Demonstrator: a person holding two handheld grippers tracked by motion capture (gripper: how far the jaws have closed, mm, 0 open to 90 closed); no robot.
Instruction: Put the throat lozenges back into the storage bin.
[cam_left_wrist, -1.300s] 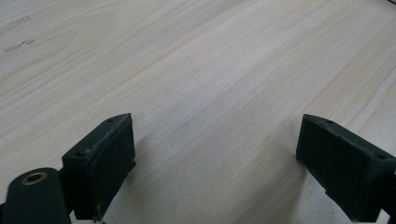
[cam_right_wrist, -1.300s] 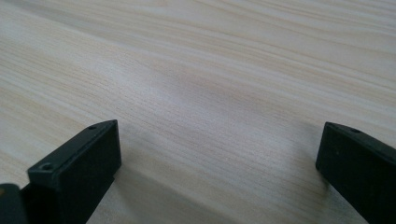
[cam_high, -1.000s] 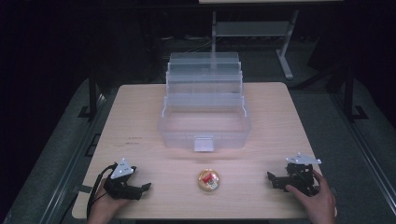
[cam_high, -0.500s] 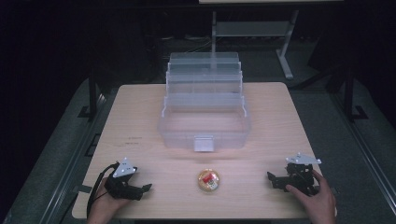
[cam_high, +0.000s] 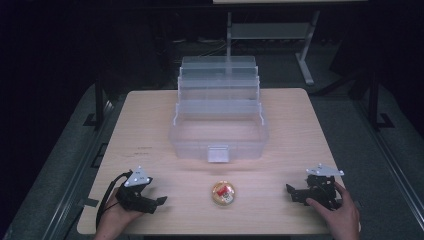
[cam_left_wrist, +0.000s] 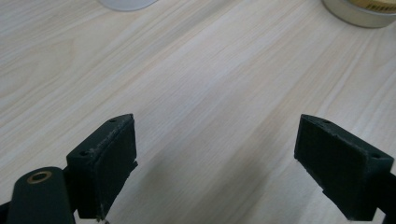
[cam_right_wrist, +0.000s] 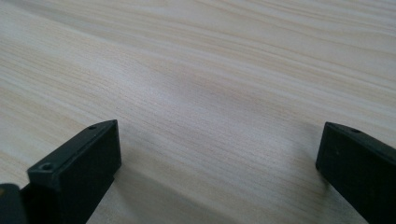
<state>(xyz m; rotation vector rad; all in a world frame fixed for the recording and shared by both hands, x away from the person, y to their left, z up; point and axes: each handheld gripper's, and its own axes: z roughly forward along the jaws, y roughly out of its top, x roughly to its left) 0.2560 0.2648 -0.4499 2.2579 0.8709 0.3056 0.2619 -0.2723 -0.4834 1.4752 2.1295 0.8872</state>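
High view, left gripper (cam_high: 150, 200) and right gripper (cam_high: 300, 194) low on table (cam_high: 150, 125), jaws apart.

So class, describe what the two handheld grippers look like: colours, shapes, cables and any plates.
Both are black. The left gripper carries a grey three-cornered plate on top and trails a black cable. The right gripper has the same grey plate. Their fingers are blocky black pads with small screw holes. No sleeves show.

The round tin (cam_left_wrist: 359, 11) is getting cut off by the top edge in the left claw view, its label too small to read from the high view. The clear box's (cam_high: 220, 120) back tiers are fading into the dark background.
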